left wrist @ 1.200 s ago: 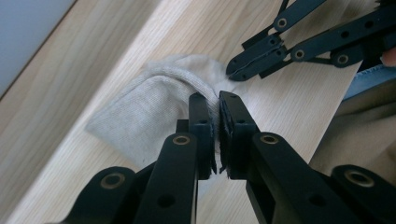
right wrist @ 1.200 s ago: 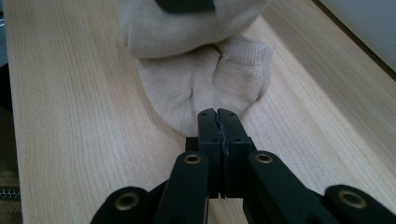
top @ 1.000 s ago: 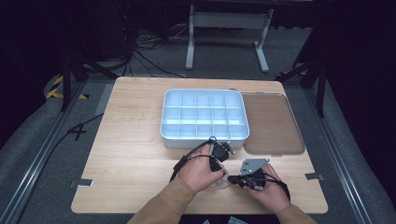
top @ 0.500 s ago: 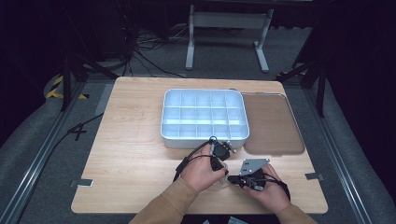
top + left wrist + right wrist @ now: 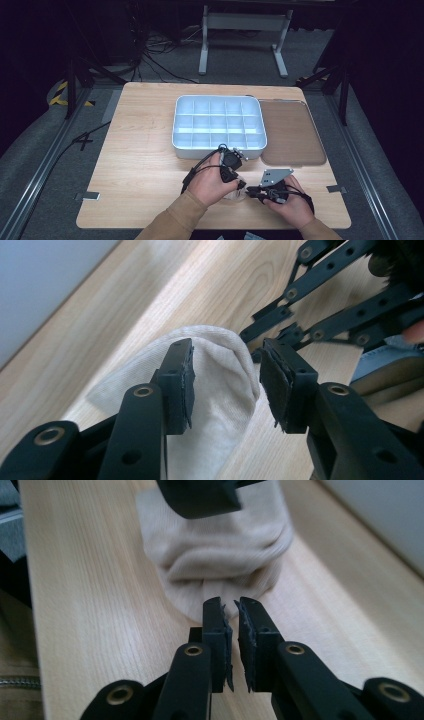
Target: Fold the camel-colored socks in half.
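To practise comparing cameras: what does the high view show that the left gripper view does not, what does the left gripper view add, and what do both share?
High view: the whole white compartment tray, the brown lid lying beside it, and both hands with their tongs at the table's near edge.

Left gripper view: close detail. The left tongs have just been opening; the pads straddle the cream sock without pressing it.

Both: the wooden table and the right tongs close by.

**Colours on the desk**

Sock point(image 5: 220, 385): cream, plain ribbed knit. Desk point(image 5: 140, 150): pale wood grain. Compartment tray point(image 5: 218, 123): white, light blue inside. Flat lid point(image 5: 290, 131) toward right edge: brown. Both grippers' jaws black; sleeves tan.
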### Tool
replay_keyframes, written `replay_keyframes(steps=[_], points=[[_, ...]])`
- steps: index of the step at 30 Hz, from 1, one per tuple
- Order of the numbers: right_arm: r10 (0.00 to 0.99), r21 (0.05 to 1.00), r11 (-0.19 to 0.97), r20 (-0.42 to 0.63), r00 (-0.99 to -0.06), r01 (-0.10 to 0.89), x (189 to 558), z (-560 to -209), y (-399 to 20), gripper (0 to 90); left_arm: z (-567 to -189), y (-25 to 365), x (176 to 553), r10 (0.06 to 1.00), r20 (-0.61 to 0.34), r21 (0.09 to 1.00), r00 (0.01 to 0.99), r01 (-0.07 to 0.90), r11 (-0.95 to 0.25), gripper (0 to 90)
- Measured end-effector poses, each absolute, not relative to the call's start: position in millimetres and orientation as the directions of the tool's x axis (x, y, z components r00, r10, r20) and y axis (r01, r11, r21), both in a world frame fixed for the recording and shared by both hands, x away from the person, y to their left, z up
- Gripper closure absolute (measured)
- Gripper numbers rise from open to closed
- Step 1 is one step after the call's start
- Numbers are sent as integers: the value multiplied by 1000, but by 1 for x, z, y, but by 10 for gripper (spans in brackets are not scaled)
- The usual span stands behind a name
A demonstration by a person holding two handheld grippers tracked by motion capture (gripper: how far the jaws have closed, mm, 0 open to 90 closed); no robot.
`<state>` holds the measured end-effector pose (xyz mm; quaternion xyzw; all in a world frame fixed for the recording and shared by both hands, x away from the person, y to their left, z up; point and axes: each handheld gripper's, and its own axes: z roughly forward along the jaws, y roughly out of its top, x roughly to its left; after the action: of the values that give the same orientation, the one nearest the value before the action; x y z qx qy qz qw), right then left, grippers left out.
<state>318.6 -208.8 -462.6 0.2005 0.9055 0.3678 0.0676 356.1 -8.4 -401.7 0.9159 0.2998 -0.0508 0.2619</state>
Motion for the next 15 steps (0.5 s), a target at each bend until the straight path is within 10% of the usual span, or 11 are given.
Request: replay_keyframes(steps=[15], points=[[377,784,568,24,-926,252,319,-422,-190,826,-384,36,353,608,-203,505,768,614,-606,649]])
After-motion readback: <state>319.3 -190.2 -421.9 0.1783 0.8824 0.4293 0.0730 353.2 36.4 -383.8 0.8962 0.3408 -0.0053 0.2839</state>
